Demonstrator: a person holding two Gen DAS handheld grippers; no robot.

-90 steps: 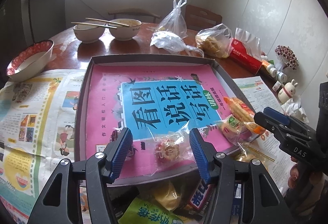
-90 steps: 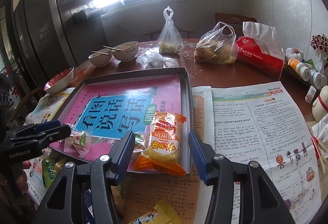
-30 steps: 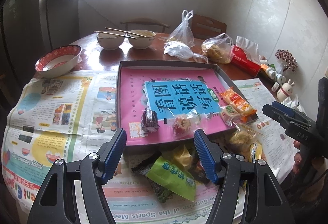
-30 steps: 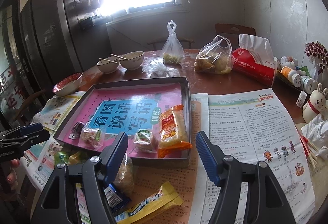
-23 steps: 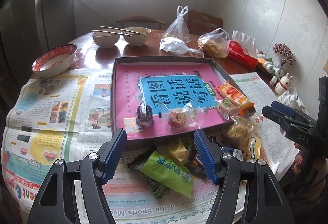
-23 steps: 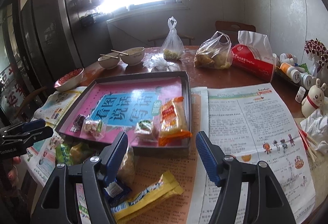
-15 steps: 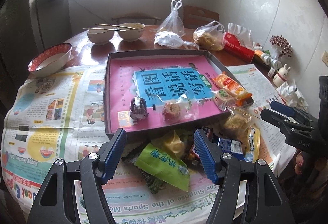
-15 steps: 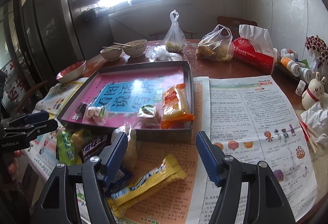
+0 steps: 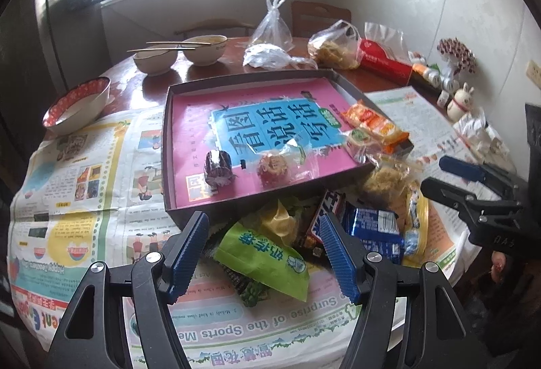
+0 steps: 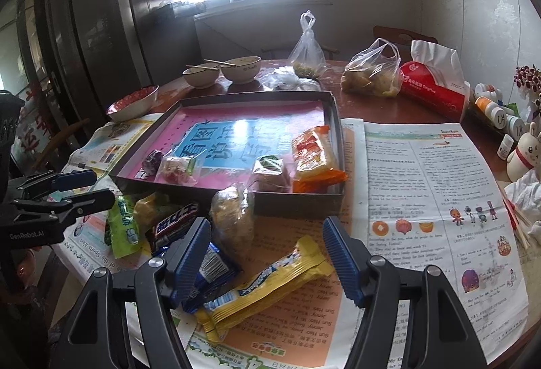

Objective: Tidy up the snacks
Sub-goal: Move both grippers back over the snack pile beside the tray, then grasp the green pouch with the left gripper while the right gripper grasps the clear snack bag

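The snacks sit in 2 groups on a newspaper-covered table [image 10: 422, 166]. 4 lie along the near edge of a shallow dark tray [image 9: 165, 146] lined with a pink and blue sheet: a dark foil candy [image 9: 218, 168], a red sweet in clear wrap [image 9: 274, 168], a small green-labelled cake [image 10: 270, 173] and an orange packet [image 10: 316, 159]. The orange packet's long axis runs from the tray's near wall toward its far wall, and its near end rests up on the rim at the right corner.

The rest are heaped on the paper just in front of the tray. A green packet [image 9: 263, 259] lies slanted on top, hiding most of a dark patterned wrapper under it. A dark chocolate bar [image 10: 175, 225] points toward the tray; its print is only partly readable. A clear bag of pale crumbly pieces [image 10: 233, 217] leans against the tray's front wall. A blue packet [image 10: 211, 267] is half covered by the right gripper's left finger. A long yellow bar [image 10: 267, 281] lies on a diagonal, its far end pointing up and right.

The left gripper [image 9: 265, 255] hangs over the heap, jaws parted about halfway, gripping nothing. The right gripper [image 10: 267, 262] stands likewise half open over the yellow bar without touching it. Its lower body is cut off by the frame.
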